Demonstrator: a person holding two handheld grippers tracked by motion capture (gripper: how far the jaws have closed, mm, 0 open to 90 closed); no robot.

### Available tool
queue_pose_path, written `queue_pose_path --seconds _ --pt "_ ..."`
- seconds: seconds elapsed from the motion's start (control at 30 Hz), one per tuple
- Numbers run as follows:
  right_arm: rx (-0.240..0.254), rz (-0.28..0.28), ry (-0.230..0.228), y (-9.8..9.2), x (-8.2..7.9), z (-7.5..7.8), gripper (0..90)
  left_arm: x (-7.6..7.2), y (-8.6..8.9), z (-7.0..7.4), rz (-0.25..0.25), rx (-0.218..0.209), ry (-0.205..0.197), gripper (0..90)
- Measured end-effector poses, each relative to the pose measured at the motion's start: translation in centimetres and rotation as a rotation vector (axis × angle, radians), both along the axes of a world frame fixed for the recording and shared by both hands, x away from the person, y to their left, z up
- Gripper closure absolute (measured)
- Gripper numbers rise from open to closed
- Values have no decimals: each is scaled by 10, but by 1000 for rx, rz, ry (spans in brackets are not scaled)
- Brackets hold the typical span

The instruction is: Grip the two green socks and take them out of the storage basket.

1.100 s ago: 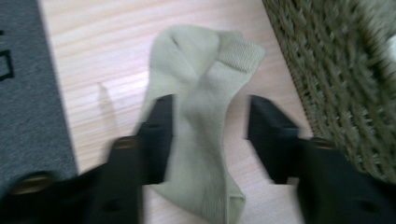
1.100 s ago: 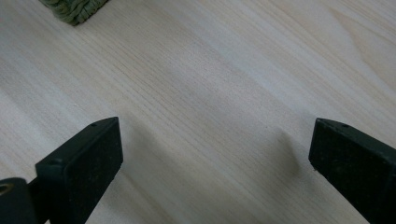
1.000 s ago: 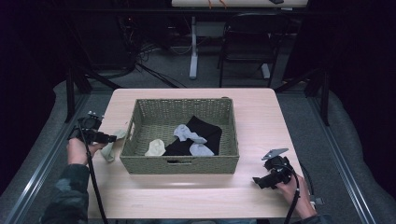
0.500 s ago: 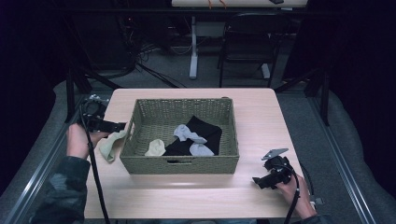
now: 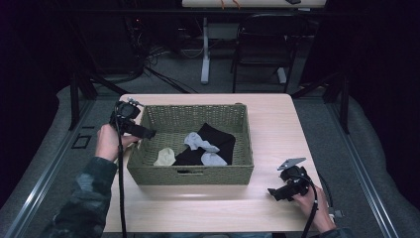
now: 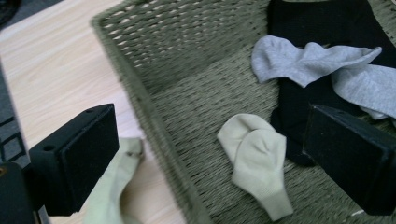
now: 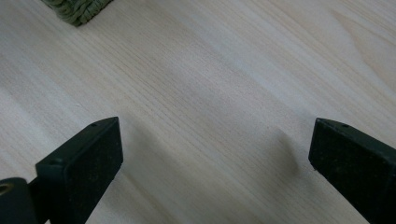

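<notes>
One woven basket (image 5: 148,148) sits in the middle of the high view on a pale wooden table (image 5: 277,124). Inside it lie four pieces of cloth: one cream sock (image 5: 165,157) at the lower left of the basket floor, two grey socks (image 5: 199,142) toward the centre, one above the other, and one black garment (image 5: 218,139) spread under and beside them. A fifth piece, a pale green sock (image 6: 112,196), lies on the table just outside the basket's left wall, at the lower left of the left gripper view. There are two grippers. The left gripper (image 5: 147,133) is at the middle left of the high view, held by a hand (image 5: 108,141) over the basket's left rim; in its own view its jaws stand wide apart with nothing between them, one over the table edge and one over the basket floor. The right gripper (image 5: 274,192) is at the lower right of the high view, low over bare table in front of the basket's right corner, its jaws likewise spread wide and holding nothing.
</notes>
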State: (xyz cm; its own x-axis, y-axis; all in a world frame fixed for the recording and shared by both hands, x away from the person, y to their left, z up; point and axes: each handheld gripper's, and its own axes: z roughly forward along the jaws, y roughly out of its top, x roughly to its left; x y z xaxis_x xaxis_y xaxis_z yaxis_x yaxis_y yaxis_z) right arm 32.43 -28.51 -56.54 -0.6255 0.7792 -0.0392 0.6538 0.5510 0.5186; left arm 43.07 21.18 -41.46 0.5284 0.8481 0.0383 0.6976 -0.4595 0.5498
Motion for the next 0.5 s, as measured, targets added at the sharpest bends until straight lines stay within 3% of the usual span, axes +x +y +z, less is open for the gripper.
queue_pose_path --seconds 0.23,0.5 --pt "3 3 2 0 0 0 21 13 -27 -22 -40 22 54 37" --pt "2 -4 5 0 0 0 21 23 -41 -43 -54 27 101 63"
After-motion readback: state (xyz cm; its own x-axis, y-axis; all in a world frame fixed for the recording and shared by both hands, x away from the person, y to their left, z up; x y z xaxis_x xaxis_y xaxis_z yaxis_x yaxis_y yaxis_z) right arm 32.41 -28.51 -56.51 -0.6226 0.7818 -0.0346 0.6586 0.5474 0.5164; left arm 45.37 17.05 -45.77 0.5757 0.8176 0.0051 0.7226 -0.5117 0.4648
